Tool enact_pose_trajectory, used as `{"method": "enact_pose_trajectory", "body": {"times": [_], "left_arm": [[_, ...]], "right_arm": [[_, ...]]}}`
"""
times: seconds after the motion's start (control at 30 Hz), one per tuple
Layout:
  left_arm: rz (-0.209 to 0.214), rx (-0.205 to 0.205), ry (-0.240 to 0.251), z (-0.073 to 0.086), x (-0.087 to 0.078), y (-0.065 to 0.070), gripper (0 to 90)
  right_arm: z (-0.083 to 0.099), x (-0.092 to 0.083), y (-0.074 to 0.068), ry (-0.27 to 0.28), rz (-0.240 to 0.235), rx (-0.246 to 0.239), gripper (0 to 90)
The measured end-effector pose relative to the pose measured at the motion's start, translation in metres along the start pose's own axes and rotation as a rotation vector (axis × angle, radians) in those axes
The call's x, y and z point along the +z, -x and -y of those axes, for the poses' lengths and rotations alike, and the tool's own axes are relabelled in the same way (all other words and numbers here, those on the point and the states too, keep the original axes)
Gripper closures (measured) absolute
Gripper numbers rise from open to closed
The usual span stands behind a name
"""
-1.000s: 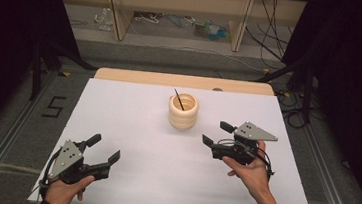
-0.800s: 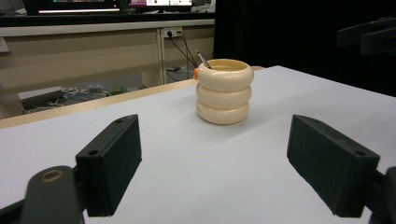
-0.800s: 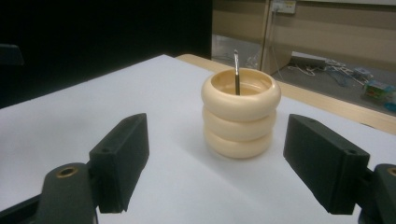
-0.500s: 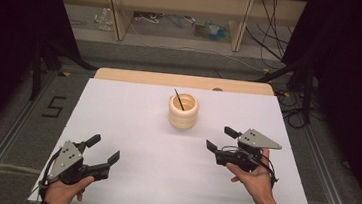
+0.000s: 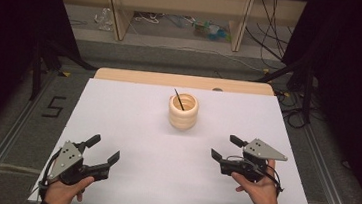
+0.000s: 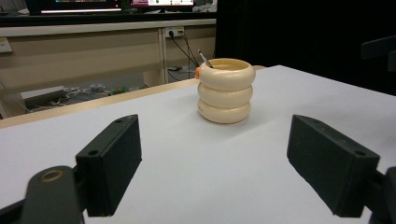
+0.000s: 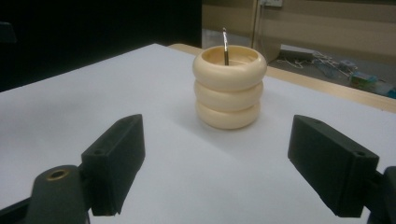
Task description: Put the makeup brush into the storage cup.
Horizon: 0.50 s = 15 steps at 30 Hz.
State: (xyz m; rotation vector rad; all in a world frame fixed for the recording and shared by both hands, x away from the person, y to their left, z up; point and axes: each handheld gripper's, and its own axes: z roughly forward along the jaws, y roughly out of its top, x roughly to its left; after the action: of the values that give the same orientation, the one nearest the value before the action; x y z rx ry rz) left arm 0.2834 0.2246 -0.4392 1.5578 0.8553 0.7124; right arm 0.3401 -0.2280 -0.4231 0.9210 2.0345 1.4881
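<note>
The pen point(image 5: 178, 97) stands in the cup point(image 5: 183, 112). Both tongs, left point(image 5: 104, 149) and right point(image 5: 227, 147), sit released near the cup, apart from it; the work looks done.

The ribbed holder point(image 5: 183, 111) ahead of both tools was a plain cream, with a thin dark stick point(image 5: 179, 99) in it. The surface point(image 5: 154, 149) under them was plain white, edged with pale wood at its far side. The left tool point(image 5: 104, 152) and the right tool point(image 5: 226, 148) were black, each topped by a grey plate.
</note>
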Motion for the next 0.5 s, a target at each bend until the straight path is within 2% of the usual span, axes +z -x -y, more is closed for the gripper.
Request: {"method": "enact_pose_trajectory", "body": {"times": [0.2, 0.23, 0.37, 0.5], "left_arm": [[-0.001, 0.000, 0.002, 0.000, 0.000, 0.000, 17.5], [-0.001, 0.000, 0.003, 0.000, 0.000, 0.000, 17.5], [-0.001, 0.000, 0.001, 0.000, 0.000, 0.000, 17.5], [-0.002, 0.000, 0.000, 0.000, 0.000, 0.000, 17.5]], "right_arm": [[0.004, -0.011, -0.002, 0.007, 0.003, -0.002, 19.9], [0.004, -0.013, -0.002, -0.006, 0.007, -0.005, 19.8], [0.007, -0.018, -0.002, 0.008, 0.014, 0.000, 19.7], [0.010, -0.022, -0.002, 0.002, 0.002, 0.005, 19.0]]}}
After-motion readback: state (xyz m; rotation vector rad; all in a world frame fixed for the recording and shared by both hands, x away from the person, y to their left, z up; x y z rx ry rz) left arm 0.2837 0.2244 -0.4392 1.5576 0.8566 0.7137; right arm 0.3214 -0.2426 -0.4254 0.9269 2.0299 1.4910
